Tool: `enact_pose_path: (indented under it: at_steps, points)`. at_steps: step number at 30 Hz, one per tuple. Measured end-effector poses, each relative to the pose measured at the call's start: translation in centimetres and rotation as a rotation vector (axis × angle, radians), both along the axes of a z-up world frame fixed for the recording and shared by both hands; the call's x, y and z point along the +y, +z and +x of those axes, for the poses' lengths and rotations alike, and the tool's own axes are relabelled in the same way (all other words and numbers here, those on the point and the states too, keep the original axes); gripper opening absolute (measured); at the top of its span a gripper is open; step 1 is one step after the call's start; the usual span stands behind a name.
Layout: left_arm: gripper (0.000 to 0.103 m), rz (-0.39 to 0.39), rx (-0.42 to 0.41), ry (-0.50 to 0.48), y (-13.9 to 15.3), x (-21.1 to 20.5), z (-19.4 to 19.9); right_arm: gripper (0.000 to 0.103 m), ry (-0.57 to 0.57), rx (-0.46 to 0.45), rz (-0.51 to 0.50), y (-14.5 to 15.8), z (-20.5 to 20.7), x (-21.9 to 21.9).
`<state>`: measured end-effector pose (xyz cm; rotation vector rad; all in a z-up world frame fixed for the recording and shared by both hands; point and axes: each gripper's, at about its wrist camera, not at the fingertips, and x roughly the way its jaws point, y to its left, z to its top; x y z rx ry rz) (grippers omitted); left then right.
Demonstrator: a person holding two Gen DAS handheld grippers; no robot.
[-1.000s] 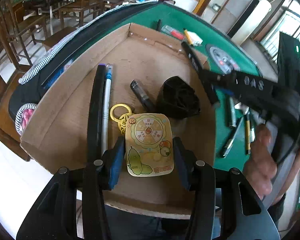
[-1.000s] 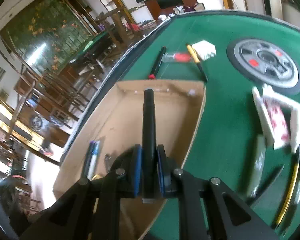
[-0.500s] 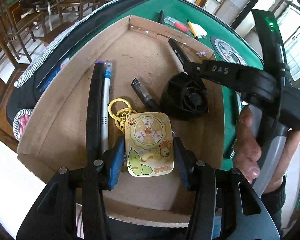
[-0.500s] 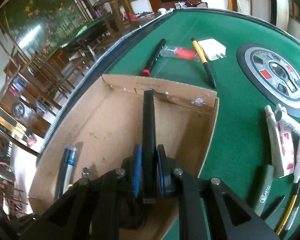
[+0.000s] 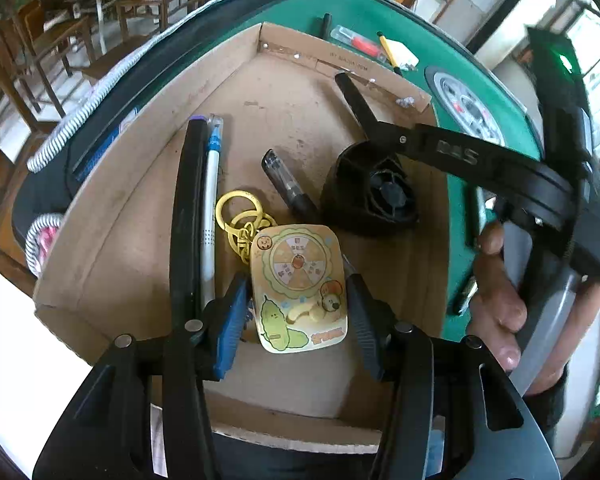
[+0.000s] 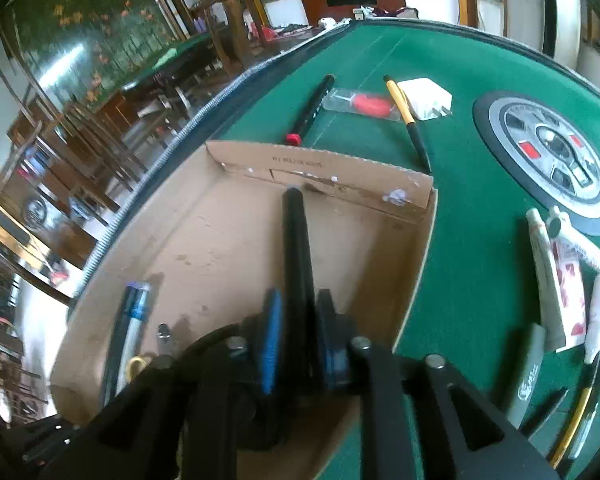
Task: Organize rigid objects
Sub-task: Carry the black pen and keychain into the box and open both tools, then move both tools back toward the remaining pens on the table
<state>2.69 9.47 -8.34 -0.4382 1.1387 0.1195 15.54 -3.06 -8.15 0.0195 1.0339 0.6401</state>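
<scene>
Embossed "DAS" on the black gripper arm (image 5: 458,157); other print illegible.

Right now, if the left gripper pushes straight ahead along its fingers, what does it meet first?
Most likely the cartoon keychain card, which lies flat on the floor of the cardboard box between the left gripper fingers, apparently not pinched. Beyond it sit the yellow rings and a short dark pen; depth is uncertain.

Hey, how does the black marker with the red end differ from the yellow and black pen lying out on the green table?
The black marker with the red end is thicker; the yellow and black pen is slimmer. The marker is black with one red tip; the pen is half yellow, half black. The marker lies clear; the pen lies against a white charger. Both lie beyond the cardboard box.
</scene>
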Motion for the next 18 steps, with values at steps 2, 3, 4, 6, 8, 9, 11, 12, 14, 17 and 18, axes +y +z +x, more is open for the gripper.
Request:
enact_pose_path:
  at_steps: [2, 3, 4, 6, 8, 9, 11, 12, 14, 17, 18]
  points:
    - [0.051, -0.027, -0.004, 0.021, 0.0, 0.4, -0.3, 0.039, 0.008, -0.002, 0.044, 0.5, -0.5, -0.7]
    - [0.051, -0.021, -0.005, 0.021, 0.0, 0.3, -0.5, 0.039, 0.009, -0.012, 0.061, 0.9, -0.9, -1.1]
    - [0.051, -0.005, -0.005, 0.014, 0.1, 0.1, -0.6, 0.039, 0.013, -0.022, 0.076, 1.4, -1.3, -1.5]
    - [0.051, 0.025, -0.009, -0.003, 0.4, -0.5, -1.0, 0.042, 0.019, -0.039, 0.109, 2.2, -2.3, -2.5]
    - [0.051, 0.009, -0.035, 0.002, 0.7, -0.7, -1.6, 0.046, 0.025, -0.047, 0.153, 2.9, -3.4, -3.8]
    - [0.051, 0.001, -0.034, 0.012, 0.7, -0.7, -1.8, 0.048, 0.029, -0.047, 0.176, 3.1, -3.9, -4.6]
    - [0.051, -0.008, -0.025, 0.026, 0.6, -0.6, -2.1, 0.048, 0.025, -0.044, 0.215, 3.4, -5.0, -6.1]
    - [0.051, -0.010, -0.028, 0.046, 0.7, -0.3, -2.2, 0.048, 0.022, -0.042, 0.228, 3.5, -5.5, -6.8]
    - [0.051, 0.018, -0.016, 0.095, 0.9, 0.1, -2.3, 0.048, 0.014, -0.043, 0.250, 3.5, -6.5, -8.4]
    - [0.051, 0.056, -0.045, 0.148, 2.0, 0.3, -3.0, 0.048, -0.016, -0.049, 0.270, 3.6, -7.6, -10.9]
    - [0.051, 0.066, -0.075, 0.157, 2.8, -0.1, -3.3, 0.048, -0.032, -0.053, 0.279, 3.6, -7.8, -12.1]
